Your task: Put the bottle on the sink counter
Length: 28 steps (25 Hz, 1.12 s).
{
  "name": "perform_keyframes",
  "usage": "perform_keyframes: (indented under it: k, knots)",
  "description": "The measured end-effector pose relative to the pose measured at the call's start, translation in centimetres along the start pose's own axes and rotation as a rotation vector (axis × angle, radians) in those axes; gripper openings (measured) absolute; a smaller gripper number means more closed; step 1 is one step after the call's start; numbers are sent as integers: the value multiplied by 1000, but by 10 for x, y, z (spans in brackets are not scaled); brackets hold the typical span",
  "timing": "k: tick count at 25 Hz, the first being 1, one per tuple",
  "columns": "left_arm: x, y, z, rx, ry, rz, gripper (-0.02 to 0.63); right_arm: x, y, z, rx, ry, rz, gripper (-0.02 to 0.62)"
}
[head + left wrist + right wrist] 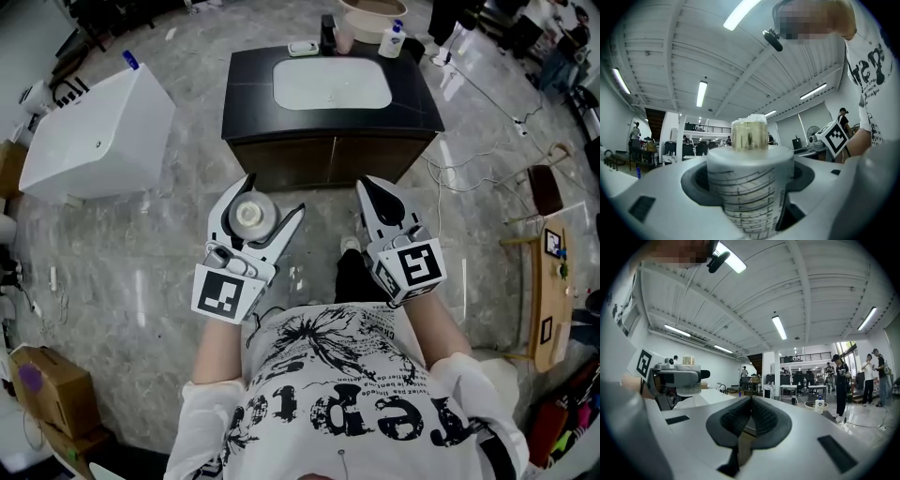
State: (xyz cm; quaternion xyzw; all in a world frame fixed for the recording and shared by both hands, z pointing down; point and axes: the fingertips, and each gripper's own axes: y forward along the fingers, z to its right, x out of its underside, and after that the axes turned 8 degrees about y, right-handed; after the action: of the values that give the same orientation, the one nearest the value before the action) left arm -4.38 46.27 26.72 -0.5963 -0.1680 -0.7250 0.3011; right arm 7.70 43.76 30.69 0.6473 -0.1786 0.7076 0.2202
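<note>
A white bottle [251, 217] with a pale cap stands between the jaws of my left gripper [273, 196], which is shut on it and held at chest height, pointing up. In the left gripper view the bottle [749, 197] has printed lines on its label and a yellowish cap [749, 135]. My right gripper [371, 188] is beside it, shut with nothing in it; its dark pads [761, 420] meet. The dark sink counter [248, 89] with a white basin is ahead on the floor, beyond both grippers. The right gripper view shows the left gripper holding the bottle [677, 378].
On the back of the counter stand a pump bottle [392, 39], a bowl [370, 14] and a soap dish [303, 47]. A white box [98, 131] sits to the left, a cardboard box [37, 389] at lower left, a wooden table [547, 281] at right. Cables lie on the floor.
</note>
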Motion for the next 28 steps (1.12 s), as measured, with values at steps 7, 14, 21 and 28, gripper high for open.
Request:
perform_keyframes:
  k: [7,14,21,28]
  knots:
    - [51,88,-46,-50,11,-57,345,14,90,73,-69,9,-38,15]
    - [67,231,-121,-138,-3,-66,345,-19,217,187,-135,23,-51,14]
    - [104,347,-180,-190,26,-102,345,-29,322,279,-206,18,-69,14]
    - [150,410,-236,-215,-4,-170,345,-14,407,317,-255,38,-129,14]
